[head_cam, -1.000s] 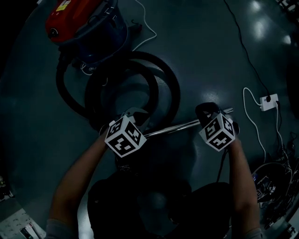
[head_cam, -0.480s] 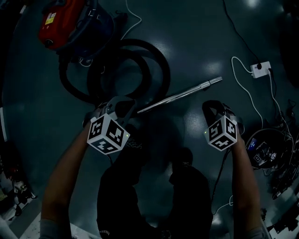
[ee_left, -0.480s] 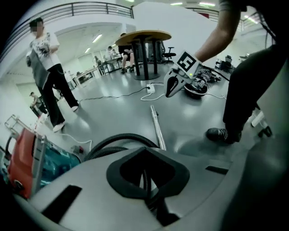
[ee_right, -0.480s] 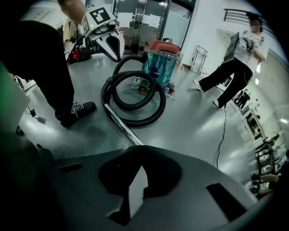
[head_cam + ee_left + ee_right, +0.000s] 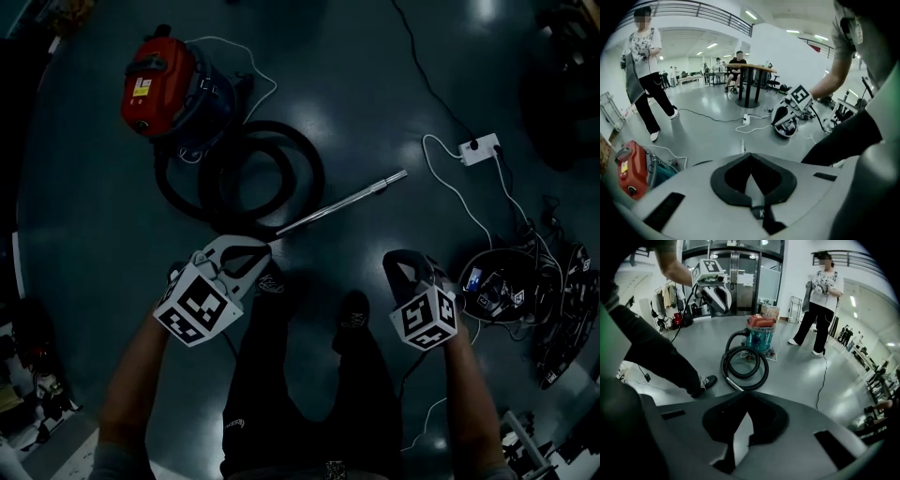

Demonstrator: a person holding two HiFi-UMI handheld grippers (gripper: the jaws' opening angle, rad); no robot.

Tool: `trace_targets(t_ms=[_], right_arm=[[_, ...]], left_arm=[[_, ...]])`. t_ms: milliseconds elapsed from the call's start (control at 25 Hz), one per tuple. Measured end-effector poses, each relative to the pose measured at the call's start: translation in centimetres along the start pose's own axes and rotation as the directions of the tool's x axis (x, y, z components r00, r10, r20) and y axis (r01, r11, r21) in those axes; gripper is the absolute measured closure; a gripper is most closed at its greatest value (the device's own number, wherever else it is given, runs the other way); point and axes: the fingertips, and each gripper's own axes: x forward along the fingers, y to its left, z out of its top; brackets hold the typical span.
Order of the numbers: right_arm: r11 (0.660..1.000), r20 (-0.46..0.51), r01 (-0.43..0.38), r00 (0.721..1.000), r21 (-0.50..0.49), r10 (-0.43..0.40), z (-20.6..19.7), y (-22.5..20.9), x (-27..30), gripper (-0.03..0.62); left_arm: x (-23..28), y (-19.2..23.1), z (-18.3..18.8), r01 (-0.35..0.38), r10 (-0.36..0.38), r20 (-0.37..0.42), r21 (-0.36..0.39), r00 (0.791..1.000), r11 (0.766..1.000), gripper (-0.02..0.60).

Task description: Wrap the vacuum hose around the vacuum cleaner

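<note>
Upper left on the dark, glossy floor (image 5: 84, 206): vacuum cleaner (image 5: 169, 89), upright, red lid over a blue drum. Just below and right of it: black hose (image 5: 270, 127), flat on the floor in 2 overlapping loops, 1 end running to the drum, not wound around the body. From the near edge of the coil: metal wand (image 5: 342, 202), lying straight, slanting up to the right toward a white power strip (image 5: 478, 150). White cable (image 5: 457, 202) snaking from the strip down toward a round black device (image 5: 497, 286) amid tangled leads at the right edge. Between coil and grippers: 2 dark shoes (image 5: 270, 281) of the person, just below the wand. Farther off, beyond the vacuum cleaner in the right gripper view: bystander (image 5: 818, 315) in white top and black trousers. Across the hall in the left gripper view: tall round table (image 5: 750, 70), seated figure (image 5: 737, 63) behind it.

Left gripper (image 5: 246, 255): held above the floor, just short of the coil's near edge in the head view, touching neither hose nor wand; jaws clenched tip to tip, nothing between them. Right gripper (image 5: 405, 267): held well right of the left one, below the wand, apart from everything on the floor; jaws likewise pressed together, empty. Marker cube (image 5: 197, 311) at the back of each, bare forearm behind.
</note>
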Motion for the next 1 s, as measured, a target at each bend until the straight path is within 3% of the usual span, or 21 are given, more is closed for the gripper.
trace_targets(t_ms=[200, 440, 800, 1000], right_arm=[[0.999, 0.067, 0.025, 0.997, 0.033, -0.027, 5.4, 0.0, -9.1, 0.589], [0.986, 0.188, 0.057, 0.978, 0.155, -0.086, 11.7, -0.1, -17.5, 0.589], [0.947, 0.383, 0.013, 0.913, 0.321, -0.142, 16.9, 0.7, -28.7, 0.589], [0.91, 0.486, -0.025, 0.851, 0.414, -0.198, 18.4, -0.1, -34.3, 0.588]], left_arm=[[-4.6, -3.6, 6.6, -0.019, 0.031, 0.102, -0.122, 0.994, 0.992, 0.574], [-8.2, -8.1, 12.9, -0.075, 0.109, 0.153, -0.208, 0.982, 0.975, 0.574], [-13.1, -12.8, 21.5, -0.123, 0.182, 0.214, -0.262, 0.96, 0.957, 0.574], [-15.0, -15.2, 26.3, -0.139, 0.223, 0.255, -0.31, 0.941, 0.94, 0.574]])
